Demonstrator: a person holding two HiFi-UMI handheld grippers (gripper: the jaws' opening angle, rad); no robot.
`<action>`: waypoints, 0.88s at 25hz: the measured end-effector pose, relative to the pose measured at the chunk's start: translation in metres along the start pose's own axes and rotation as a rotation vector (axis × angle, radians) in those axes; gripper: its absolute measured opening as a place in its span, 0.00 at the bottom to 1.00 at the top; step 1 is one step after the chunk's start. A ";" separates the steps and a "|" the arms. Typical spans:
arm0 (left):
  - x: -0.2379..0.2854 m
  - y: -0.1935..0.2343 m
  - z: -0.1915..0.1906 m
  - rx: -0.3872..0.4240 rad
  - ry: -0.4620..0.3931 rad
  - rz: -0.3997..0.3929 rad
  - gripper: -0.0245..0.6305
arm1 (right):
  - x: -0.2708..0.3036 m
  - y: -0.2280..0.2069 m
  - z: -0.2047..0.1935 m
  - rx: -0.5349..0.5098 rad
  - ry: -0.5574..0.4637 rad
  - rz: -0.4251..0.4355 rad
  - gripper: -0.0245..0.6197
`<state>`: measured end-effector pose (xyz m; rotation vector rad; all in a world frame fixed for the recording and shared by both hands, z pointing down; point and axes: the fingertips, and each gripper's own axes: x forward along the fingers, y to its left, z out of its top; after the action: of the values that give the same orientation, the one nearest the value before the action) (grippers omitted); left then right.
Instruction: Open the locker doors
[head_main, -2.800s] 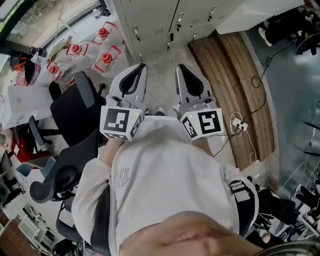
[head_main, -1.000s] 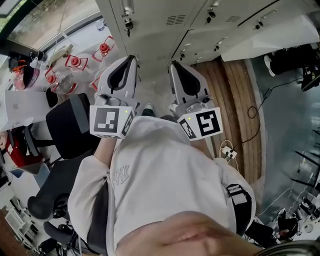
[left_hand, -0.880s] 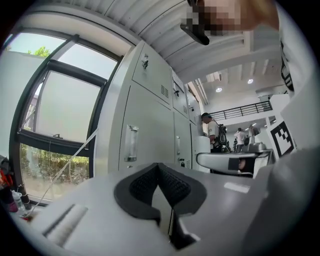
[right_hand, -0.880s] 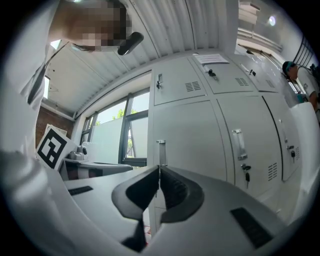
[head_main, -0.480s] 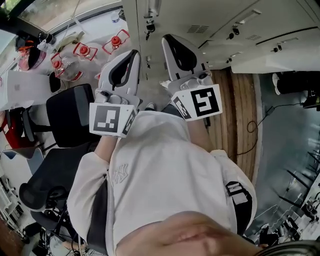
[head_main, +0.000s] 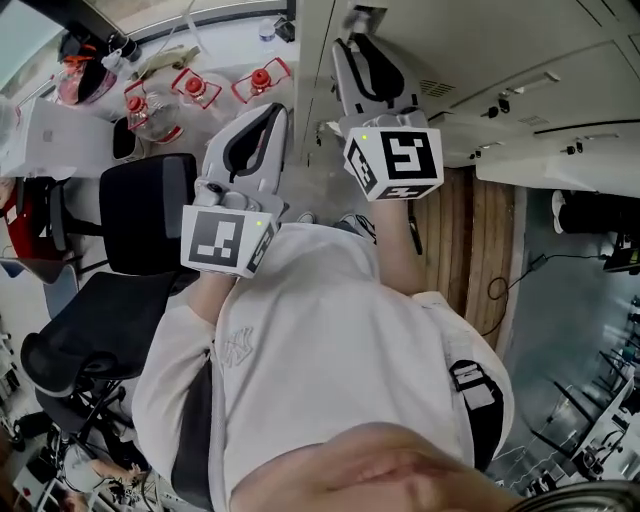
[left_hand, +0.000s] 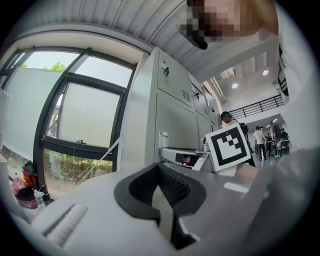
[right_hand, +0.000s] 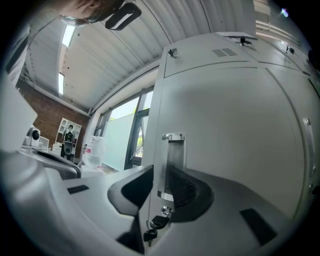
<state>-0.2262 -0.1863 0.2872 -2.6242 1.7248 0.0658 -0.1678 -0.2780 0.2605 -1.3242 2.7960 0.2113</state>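
Right gripper (right_hand: 160, 175): jaws a narrow way apart, not clamped; the handle (right_hand: 172, 150) stands in the gap and rises past the tips toward 12 o'clock; whether either pad touches it cannot be made out
Handle: upright metal pull near the left edge of the locker door (right_hand: 235, 140); its lower end sits down between the jaws; the right jaw covers part of it
Key (right_hand: 150, 231): hangs from the lock just under the handle, at 6 o'clock of it; low in the gap between the jaws
Locker door: lies flush with the cabinet front; fills the right gripper view from 12 round to 4 o'clock
Left gripper (left_hand: 160, 167): jaws closed tip to tip; nothing between them; held in the air, apart from the lockers (head_main: 480, 50), which stand at 1 o'clock of it in its own view; the right gripper's marker cube shows at 3 o'clock
Head view: right gripper reaches to 12 o'clock, up against the lockers; left gripper lower, at 11 o'clock, near the right one
Surroundings: office chair (head_main: 150, 215) at 9 o'clock; red-capped jugs (head_main: 262, 80) on the floor at 11 o'clock; window (left_hand: 85, 115) at 10 o'clock in the left gripper view
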 end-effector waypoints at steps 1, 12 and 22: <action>-0.002 0.003 0.000 -0.001 0.003 0.005 0.04 | 0.002 0.000 -0.001 -0.001 0.004 -0.005 0.14; -0.013 0.016 -0.008 -0.006 0.020 0.008 0.04 | 0.003 0.013 -0.002 0.038 -0.032 0.016 0.14; -0.003 -0.023 -0.010 0.003 0.035 -0.055 0.04 | -0.056 0.031 0.006 0.045 -0.075 0.216 0.14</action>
<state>-0.2060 -0.1742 0.2970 -2.6844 1.6595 0.0173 -0.1568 -0.2149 0.2635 -0.9825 2.8582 0.1984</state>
